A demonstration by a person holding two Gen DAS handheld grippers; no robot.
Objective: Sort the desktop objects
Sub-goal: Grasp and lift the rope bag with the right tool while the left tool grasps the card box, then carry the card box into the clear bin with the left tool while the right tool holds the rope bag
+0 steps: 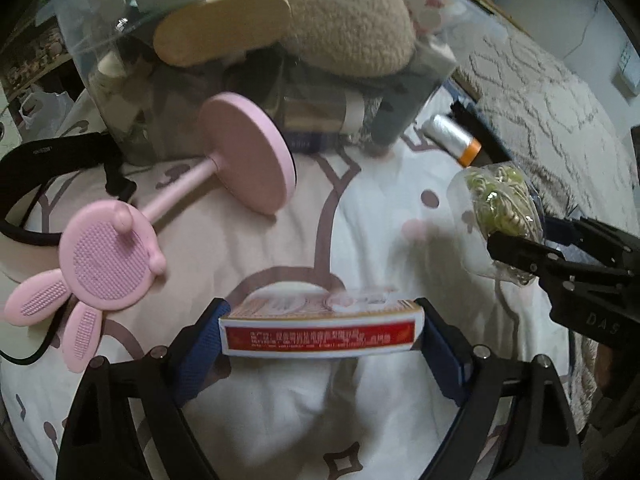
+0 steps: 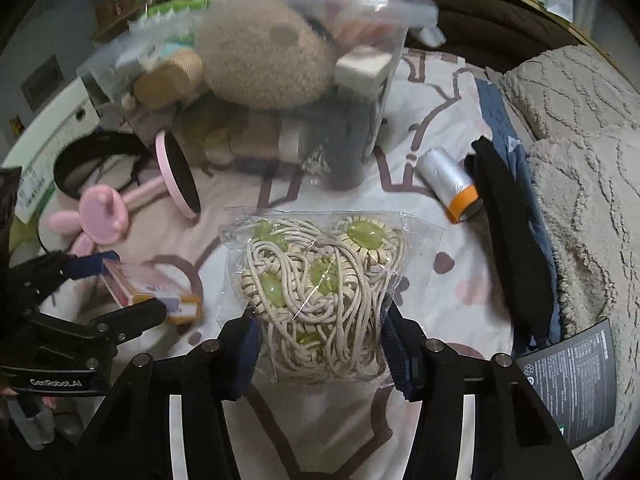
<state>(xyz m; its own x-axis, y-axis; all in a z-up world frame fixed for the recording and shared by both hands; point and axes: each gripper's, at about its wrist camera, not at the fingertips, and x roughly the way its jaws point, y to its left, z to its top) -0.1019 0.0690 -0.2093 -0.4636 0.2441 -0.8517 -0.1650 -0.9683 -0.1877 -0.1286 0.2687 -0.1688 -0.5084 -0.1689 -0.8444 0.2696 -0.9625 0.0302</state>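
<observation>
My left gripper (image 1: 322, 334) is shut on a small red-and-white carton (image 1: 320, 320), with a blue pad pressed on each end, and holds it above the patterned sheet (image 1: 360, 208). My right gripper (image 2: 318, 344) is shut on a clear bag of cream cord and green beads (image 2: 320, 272), its pads squeezing the bag's lower sides. From the left wrist view the bag (image 1: 500, 200) hangs at the right in the right gripper (image 1: 520, 252). In the right wrist view the left gripper (image 2: 108, 288) holds the carton (image 2: 136, 280) at the left.
A clear storage bin (image 1: 120, 92) stands behind, piled with a beige plush toy (image 1: 348, 12) and other things. On the sheet lie a pink rabbit-shaped stand (image 1: 108, 260), a plastic roll with an orange end (image 2: 448, 180) and a long black strap (image 2: 508, 240). A beige blanket (image 2: 580, 160) fills the right.
</observation>
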